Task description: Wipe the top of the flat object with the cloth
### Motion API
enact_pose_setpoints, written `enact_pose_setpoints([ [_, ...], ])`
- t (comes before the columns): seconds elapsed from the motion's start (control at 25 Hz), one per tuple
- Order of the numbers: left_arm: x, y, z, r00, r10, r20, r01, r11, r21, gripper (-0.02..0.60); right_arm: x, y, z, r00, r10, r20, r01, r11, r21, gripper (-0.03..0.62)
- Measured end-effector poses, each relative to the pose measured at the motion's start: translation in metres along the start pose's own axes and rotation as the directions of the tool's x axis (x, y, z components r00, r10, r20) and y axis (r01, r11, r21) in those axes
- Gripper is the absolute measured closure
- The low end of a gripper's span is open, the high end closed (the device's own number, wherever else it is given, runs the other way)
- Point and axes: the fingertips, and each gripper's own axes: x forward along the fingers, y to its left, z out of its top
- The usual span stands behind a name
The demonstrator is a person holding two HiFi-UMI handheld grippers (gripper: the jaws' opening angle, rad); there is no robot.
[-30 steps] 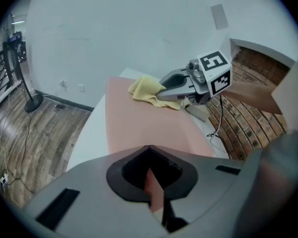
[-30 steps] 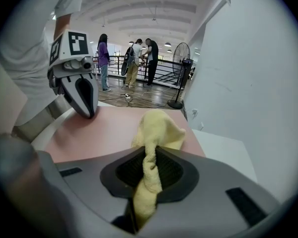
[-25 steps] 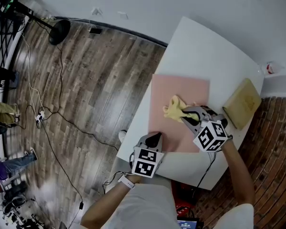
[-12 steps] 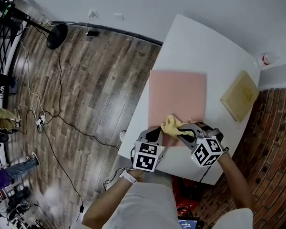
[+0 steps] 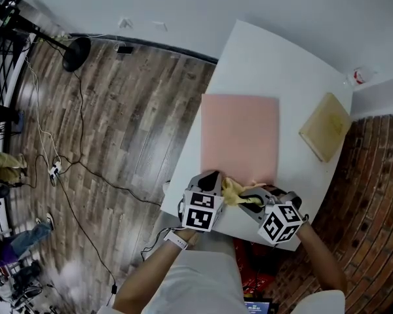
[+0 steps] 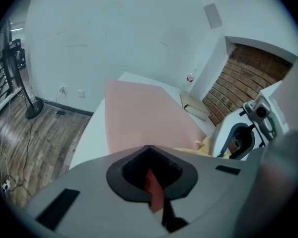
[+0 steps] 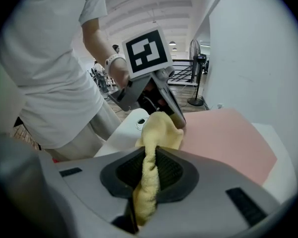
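Right gripper [image 5: 246, 199] grasps yellow cloth [image 5: 232, 190] at 6 o'clock edge of pink mat [image 5: 240, 133]; left gripper [image 5: 213, 178] pinches that edge, where the cloth could snag.

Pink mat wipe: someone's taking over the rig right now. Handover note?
Left gripper: shut on the near-left corner of the pink mat, holding it on the white table.
Right gripper: shut on the yellow cloth, which sticks out ahead of the jaws.
The cloth rests on the mat's near edge, right beside the left gripper. The wooden board lies apart near the table's right edge.
Done: cloth gripped, mat held. The mat shows no marks, so how much has been wiped cannot be told.
Left: probably sweep the cloth over the far part of the mat, then release both.
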Motion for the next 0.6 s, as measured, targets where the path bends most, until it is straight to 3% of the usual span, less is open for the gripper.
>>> enact_pose_setpoints([
  [0.12,0.000,0.000,0.000,1.000,0.003,0.003,-0.003,1.000,0.003,0.563,-0.016,-0.004,0.005,1.000,-0.005,0.025,0.004,1.000,0.023,0.536],
  [0.24,0.000,0.001,0.002,1.000,0.007,0.005,-0.007,1.000,0.010,0.563,-0.036,-0.028,0.008,0.998,-0.063,0.029,0.062,0.998,0.012,0.536],
  [0.4,0.001,-0.001,0.001,1.000,0.015,0.004,-0.016,1.000,0.015,0.563,-0.060,-0.083,0.007,0.986,-0.167,0.028,0.167,0.986,-0.020,0.536],
  [0.6,0.001,-0.002,0.004,1.000,0.023,0.008,-0.024,0.999,0.030,0.563,-0.084,-0.167,0.002,0.950,-0.312,0.029,0.313,0.949,-0.041,0.536],
])
